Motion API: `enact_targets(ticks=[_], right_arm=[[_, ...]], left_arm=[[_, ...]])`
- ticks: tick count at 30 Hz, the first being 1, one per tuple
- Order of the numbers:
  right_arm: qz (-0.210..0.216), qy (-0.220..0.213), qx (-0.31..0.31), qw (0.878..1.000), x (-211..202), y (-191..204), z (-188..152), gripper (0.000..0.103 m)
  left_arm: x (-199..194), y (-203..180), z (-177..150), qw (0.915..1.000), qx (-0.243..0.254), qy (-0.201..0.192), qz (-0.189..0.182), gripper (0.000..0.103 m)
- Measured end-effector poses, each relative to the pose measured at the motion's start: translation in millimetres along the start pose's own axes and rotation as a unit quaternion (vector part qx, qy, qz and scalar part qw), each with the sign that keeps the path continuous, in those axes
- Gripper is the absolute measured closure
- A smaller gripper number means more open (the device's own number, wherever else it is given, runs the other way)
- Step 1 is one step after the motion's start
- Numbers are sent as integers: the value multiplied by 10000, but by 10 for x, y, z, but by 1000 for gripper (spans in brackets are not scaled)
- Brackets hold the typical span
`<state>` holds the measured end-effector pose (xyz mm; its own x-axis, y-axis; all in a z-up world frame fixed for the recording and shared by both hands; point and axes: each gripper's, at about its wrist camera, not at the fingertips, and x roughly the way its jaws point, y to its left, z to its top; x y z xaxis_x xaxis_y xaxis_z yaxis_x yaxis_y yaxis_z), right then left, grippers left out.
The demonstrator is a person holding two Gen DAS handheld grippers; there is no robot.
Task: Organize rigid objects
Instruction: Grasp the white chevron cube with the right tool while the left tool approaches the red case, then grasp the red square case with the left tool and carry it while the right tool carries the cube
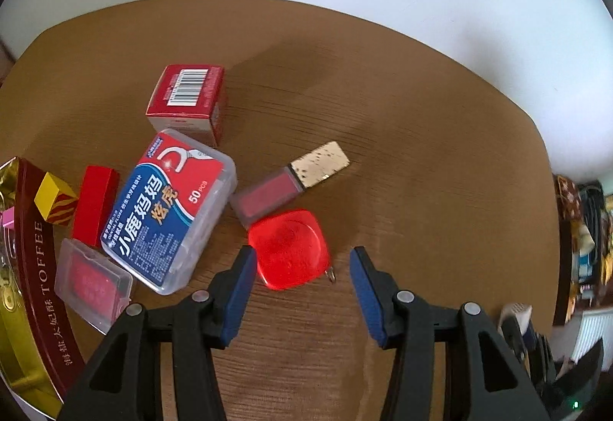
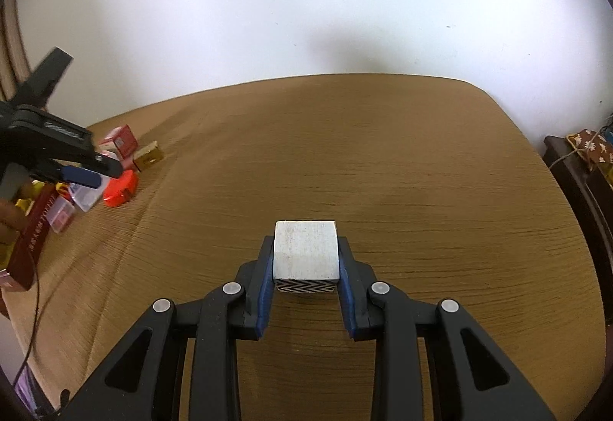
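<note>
Cube [image 2: 306, 254], white, clamped in right gripper [image 2: 306, 287] over table [image 2: 421, 172] centre, seemingly in transit. Left gripper [image 1: 302, 267] gaping above red tape measure [image 1: 289, 248] by left-edge clutter, apparently the next pick.

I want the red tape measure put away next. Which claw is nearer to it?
Left. The left claw is open right over the red tape measure, which lies between its fingers. The right claw is far across the table, shut on a white cube.
</note>
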<state>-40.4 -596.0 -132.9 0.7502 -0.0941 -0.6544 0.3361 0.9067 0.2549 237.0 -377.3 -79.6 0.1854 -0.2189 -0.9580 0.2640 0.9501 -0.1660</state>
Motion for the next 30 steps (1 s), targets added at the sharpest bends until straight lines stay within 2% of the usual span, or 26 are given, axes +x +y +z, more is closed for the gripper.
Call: enact_targets(ticks=[5,9,10,15,22,27,30], right_arm=[[155,-52,85,9998,-82,-105,-7,76],[210,-67,164,9996,-114,-150,-7,76],[219,-70,183,9996,-162,-209,-6,76],[195,-48,227,9995,-112,-186,27,76],[146,3,261,9996,-78,-164,37,76],[46,102,197,9997,-46,-107,39,76],[-36,159,158,9997,-20,-80,39,76]], left_arm=[[154,-67,27,9997,-39,105,222,51],[319,-79,29,9991,-124,332,252,52],[294,-96,21,9995,-101,173,227,53],[295,-229,-34,9999,33,38,166,55],[-189,-268,-675,9988,134,-169,-445,55],[-875,254,-1093,9969,-73,-535,-578,55],[-1181,817,-1165,9963,-391,-730,-212,55]])
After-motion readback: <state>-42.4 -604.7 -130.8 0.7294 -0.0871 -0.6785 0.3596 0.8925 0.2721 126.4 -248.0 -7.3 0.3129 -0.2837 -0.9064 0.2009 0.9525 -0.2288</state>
